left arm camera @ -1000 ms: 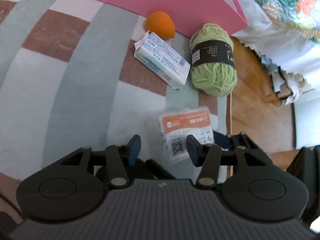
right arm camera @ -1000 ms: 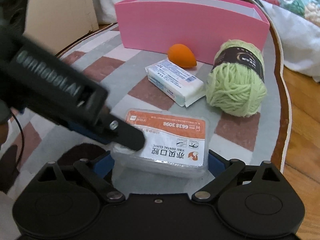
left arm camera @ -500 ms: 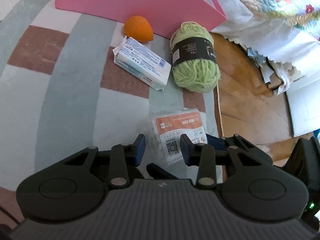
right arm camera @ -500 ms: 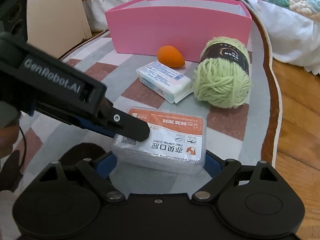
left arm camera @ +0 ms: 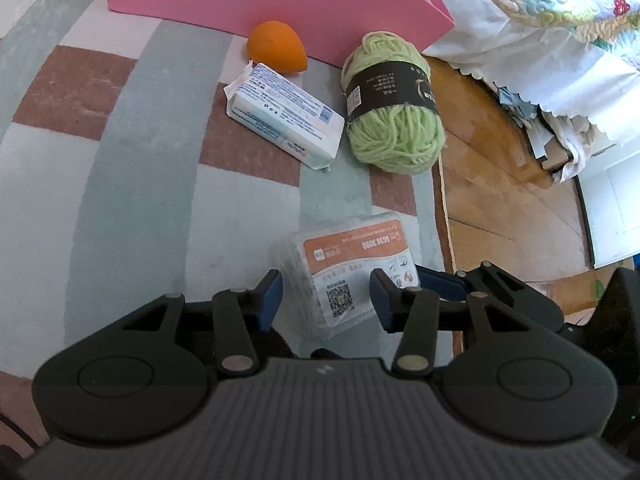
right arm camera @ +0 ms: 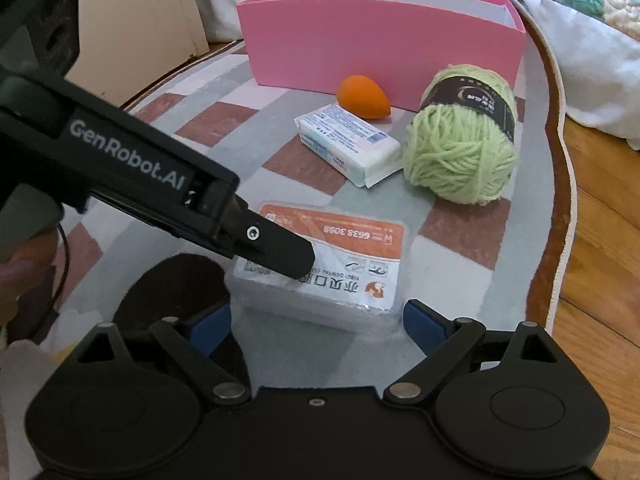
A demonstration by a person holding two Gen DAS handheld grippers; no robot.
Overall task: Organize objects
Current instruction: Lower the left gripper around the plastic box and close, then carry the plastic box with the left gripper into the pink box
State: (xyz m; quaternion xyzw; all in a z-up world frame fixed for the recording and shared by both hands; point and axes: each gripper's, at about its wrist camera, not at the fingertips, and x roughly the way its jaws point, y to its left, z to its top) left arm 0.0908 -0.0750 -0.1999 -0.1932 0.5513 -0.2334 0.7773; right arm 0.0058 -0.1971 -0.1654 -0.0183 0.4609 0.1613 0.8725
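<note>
- Your left tool hangs over the near end of the clear floss-pick box, its jaws narrow and opening, the pads not pressing it.
- Your right tool stands wide, one pad on each side of the box's near edge; I judge it grips nothing.
- The box lies on the striped rug, at 6 o'clock from the white soap pack; the green yarn ball sits at 1 o'clock, the orange sponge beyond the soap pack against the pink bin.
- Close squarely across the box's short sides, low, because the smooth plastic likely slips.
- Compared with a second ago, the box and the other things lie as before; the left jaws pinched narrower, then reopened.
</note>
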